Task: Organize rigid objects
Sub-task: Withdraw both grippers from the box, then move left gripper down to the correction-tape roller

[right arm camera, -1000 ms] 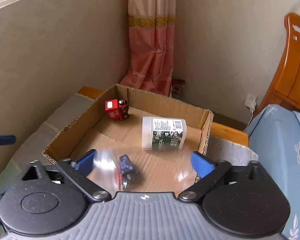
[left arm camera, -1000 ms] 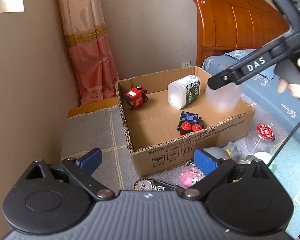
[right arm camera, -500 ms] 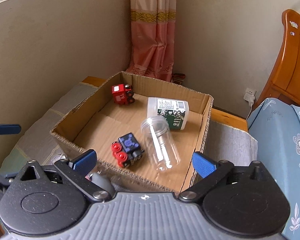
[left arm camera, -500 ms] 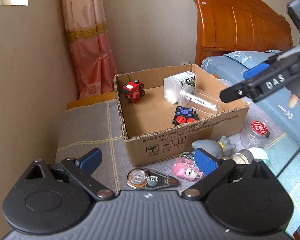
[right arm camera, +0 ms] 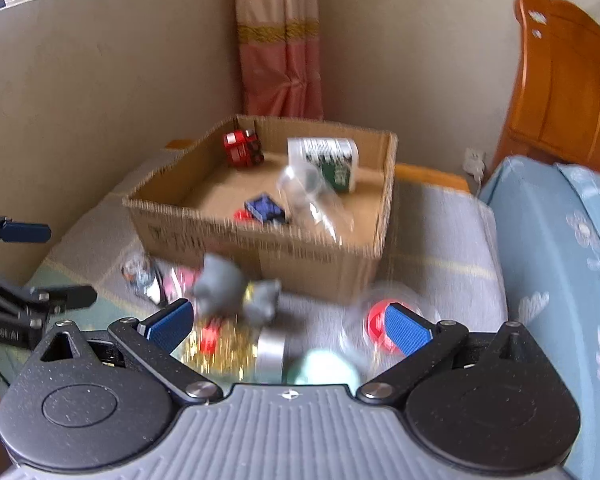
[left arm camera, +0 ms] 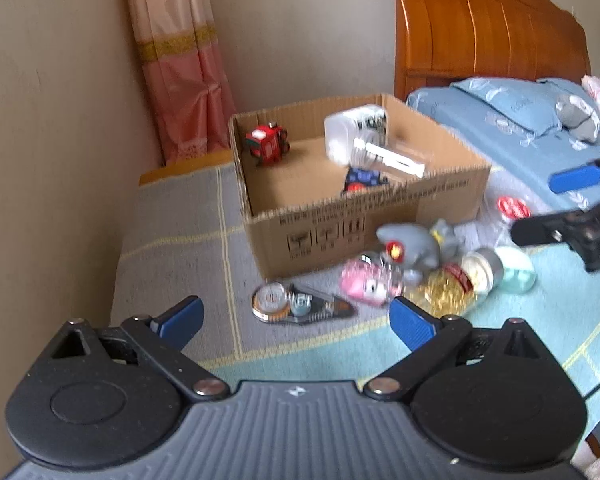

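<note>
A cardboard box (left arm camera: 380,216) (right arm camera: 260,248) on the mat holds a red toy train (left arm camera: 267,143) (right arm camera: 242,147), a white labelled bottle (left arm camera: 354,134) (right arm camera: 328,156), a blue and red toy (left arm camera: 362,179) (right arm camera: 264,209) and a clear plastic jar (left arm camera: 396,158) (right arm camera: 314,200) lying on its side. In front of the box lie a grey shark toy (left arm camera: 414,246) (right arm camera: 224,288), a pink toy (left arm camera: 366,284), a gold-filled bottle (left arm camera: 456,284) (right arm camera: 228,344) and a flat tool with a round badge (left arm camera: 296,304). My left gripper (left arm camera: 296,320) is open and empty above the mat. My right gripper (right arm camera: 288,324) is open and empty over the loose items.
A clear container with a red lid (left arm camera: 512,208) (right arm camera: 380,320) and a pale green round object (left arm camera: 516,272) (right arm camera: 328,366) lie right of the box. A blue bed (left arm camera: 520,128) with a wooden headboard (left arm camera: 480,32) is on the right, a wall and pink curtain (left arm camera: 180,72) behind.
My right gripper let the clear jar go into the box and pulled back and down toward the loose items. My left gripper also drew back from the box.
</note>
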Motion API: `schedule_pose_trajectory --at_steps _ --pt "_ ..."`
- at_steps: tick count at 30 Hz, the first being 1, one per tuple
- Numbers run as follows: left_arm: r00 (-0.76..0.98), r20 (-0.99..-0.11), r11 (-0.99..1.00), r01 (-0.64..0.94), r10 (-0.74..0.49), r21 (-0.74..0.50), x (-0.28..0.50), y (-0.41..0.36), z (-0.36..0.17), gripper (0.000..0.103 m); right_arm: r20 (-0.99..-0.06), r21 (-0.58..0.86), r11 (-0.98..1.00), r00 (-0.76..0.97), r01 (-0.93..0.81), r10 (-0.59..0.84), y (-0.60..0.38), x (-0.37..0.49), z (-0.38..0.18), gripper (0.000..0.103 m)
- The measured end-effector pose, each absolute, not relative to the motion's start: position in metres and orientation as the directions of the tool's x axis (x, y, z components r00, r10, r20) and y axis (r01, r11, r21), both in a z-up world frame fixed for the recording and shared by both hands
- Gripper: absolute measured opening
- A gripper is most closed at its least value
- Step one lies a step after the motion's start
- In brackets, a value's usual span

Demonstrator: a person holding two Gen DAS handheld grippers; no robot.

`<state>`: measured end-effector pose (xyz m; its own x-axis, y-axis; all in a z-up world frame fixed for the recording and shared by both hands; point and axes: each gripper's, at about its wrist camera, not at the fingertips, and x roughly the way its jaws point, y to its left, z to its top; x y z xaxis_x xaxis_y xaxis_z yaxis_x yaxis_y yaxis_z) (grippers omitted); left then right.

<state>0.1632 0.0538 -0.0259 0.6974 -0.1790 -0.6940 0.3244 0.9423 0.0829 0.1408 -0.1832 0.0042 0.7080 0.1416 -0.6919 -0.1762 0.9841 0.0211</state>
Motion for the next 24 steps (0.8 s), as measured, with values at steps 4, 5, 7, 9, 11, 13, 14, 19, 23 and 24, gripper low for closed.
schedule_pose_trajectory --at_steps 4,5,7,9,11,13,14,19,23,24 --pt "0.685 -0.708 0.940 0.328 -0.172 0.089 0.162 0.055 -0.036 0.099 -0.708 0.034 0.992 0.697 -0.123 0.111 -0.193 0.126 -0.019 0.103" --pt "0.680 -0.713 0.939 0.331 -0.170 0.091 0.162 0.055 -0.038 0.099 -0.716 0.036 0.994 0.691 -0.103 0.098 -0.195 0.124 -0.025 0.103" --pt "0.674 -0.719 0.937 0.336 -0.167 0.098 0.162 0.055 -0.043 0.099 -0.732 0.030 0.998 0.679 -0.063 0.065 -0.200 0.121 -0.038 0.103" --pt "0.667 -0.726 0.933 0.344 -0.165 0.104 0.163 0.055 -0.049 0.099 -0.747 0.008 0.999 0.664 -0.034 0.028 -0.203 0.119 -0.051 0.103" --pt "0.654 -0.739 0.931 0.349 -0.159 0.108 0.167 0.054 -0.055 0.099 -0.764 -0.013 1.000 0.646 -0.019 0.003 -0.204 0.119 -0.062 0.103" --pt "0.640 -0.752 0.927 0.357 -0.158 0.110 0.171 0.053 -0.062 0.099 -0.775 -0.023 1.000 0.632 -0.013 -0.010 -0.204 0.121 -0.071 0.103" --pt "0.632 -0.760 0.927 0.358 -0.152 0.113 0.173 0.052 -0.065 0.099 -0.780 -0.020 1.000 0.626 -0.009 -0.010 -0.205 0.122 -0.073 0.103" --pt "0.597 -0.790 0.921 0.370 -0.136 0.121 0.185 0.049 -0.078 0.099 -0.792 0.006 1.000 0.610 0.010 -0.002 -0.205 0.127 -0.079 0.103" --pt "0.577 -0.808 0.923 0.366 -0.123 0.121 0.192 0.048 -0.079 0.099 -0.792 -0.023 1.000 0.610 -0.014 -0.009 -0.200 0.129 -0.082 0.103" --pt "0.577 -0.808 0.922 0.366 -0.120 0.124 0.192 0.048 -0.077 0.099 -0.793 -0.023 1.000 0.610 -0.018 -0.007 -0.201 0.130 -0.082 0.103"
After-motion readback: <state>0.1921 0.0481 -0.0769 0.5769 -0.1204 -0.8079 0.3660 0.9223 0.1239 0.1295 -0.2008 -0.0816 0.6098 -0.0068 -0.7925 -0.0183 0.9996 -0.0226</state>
